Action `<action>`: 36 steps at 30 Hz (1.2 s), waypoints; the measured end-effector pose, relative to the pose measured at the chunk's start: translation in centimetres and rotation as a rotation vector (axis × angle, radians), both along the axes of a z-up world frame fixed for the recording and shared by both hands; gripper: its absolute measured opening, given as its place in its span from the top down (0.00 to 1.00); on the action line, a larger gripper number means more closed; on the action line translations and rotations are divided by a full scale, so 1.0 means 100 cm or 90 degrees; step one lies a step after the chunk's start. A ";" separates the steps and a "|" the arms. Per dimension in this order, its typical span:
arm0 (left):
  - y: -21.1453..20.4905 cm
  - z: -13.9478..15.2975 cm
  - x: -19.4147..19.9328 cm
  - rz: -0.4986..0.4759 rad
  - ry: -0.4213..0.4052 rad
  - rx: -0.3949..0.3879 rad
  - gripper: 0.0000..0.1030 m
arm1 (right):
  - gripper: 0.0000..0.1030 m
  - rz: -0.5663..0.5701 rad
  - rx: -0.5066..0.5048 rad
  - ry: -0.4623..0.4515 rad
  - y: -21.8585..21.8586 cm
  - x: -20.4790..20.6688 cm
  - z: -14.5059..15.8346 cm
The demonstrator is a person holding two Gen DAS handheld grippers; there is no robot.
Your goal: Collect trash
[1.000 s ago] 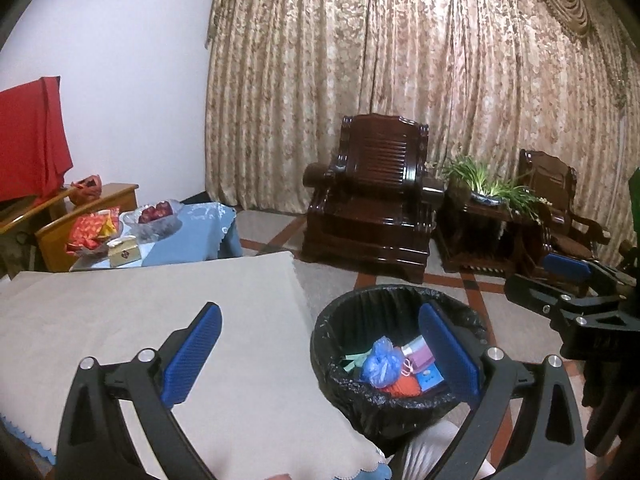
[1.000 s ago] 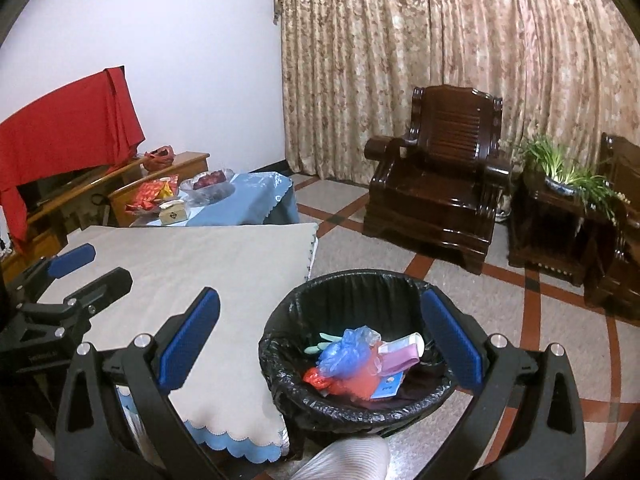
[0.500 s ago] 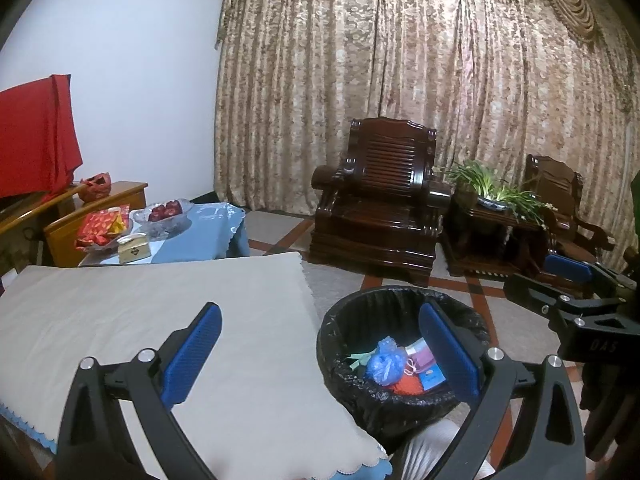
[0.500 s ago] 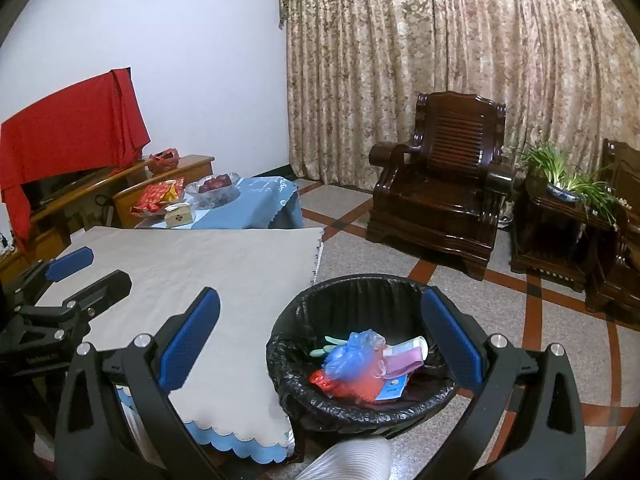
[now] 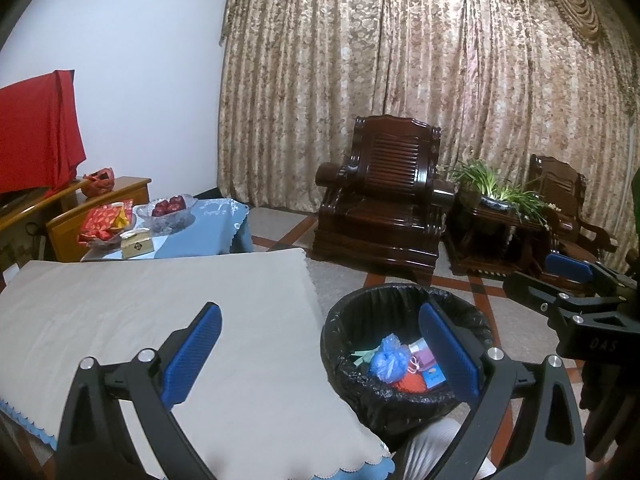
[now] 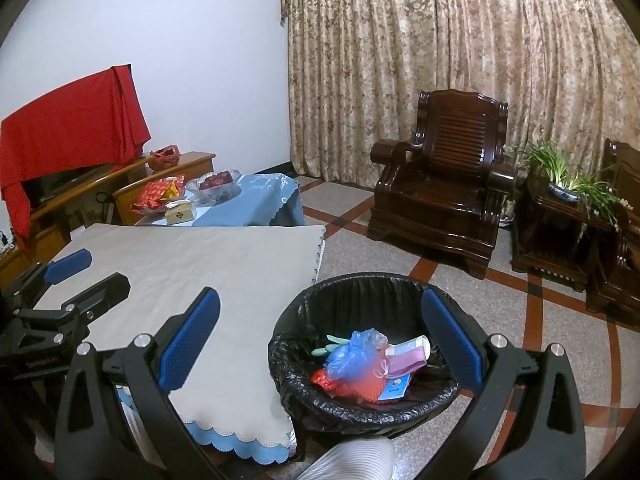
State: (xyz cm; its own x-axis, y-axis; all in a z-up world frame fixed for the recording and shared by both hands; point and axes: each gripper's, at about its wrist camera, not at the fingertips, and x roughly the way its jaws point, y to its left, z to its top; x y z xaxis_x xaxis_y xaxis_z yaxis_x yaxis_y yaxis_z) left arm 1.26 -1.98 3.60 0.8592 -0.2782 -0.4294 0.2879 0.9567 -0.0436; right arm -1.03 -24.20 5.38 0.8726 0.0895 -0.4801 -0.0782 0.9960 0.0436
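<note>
Now both claws, L (image 5: 320, 354) & R (image 6: 320, 340), hang spread wide & empty above trash bin (image 6: 400, 296).

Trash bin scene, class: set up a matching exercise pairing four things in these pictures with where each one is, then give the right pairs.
Things:
1. blue plastic bag
2. glass fruit bowl
3. potted plant
4. red cloth

Places:
A. on the dark wooden side table between the armchairs
B. inside the black-lined trash bin
C. draped over the furniture by the white wall
D. on the small table with the blue cloth

Pairs: 1-B, 2-D, 3-A, 4-C
</note>
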 end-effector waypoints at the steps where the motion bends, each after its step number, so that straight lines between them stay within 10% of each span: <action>1: 0.000 0.000 0.000 0.000 0.000 0.001 0.06 | 0.05 0.000 0.000 0.000 0.001 0.000 -0.001; 36: 0.006 -0.001 0.004 0.002 0.004 0.001 0.06 | 0.05 0.001 -0.002 0.003 0.003 0.002 0.000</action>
State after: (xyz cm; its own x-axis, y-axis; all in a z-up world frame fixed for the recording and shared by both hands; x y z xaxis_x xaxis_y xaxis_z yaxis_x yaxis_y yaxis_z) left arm 1.69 -1.37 3.51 0.8575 -0.2751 -0.4347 0.2850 0.9575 -0.0438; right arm -0.83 -23.86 5.41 0.8706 0.0893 -0.4838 -0.0791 0.9960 0.0416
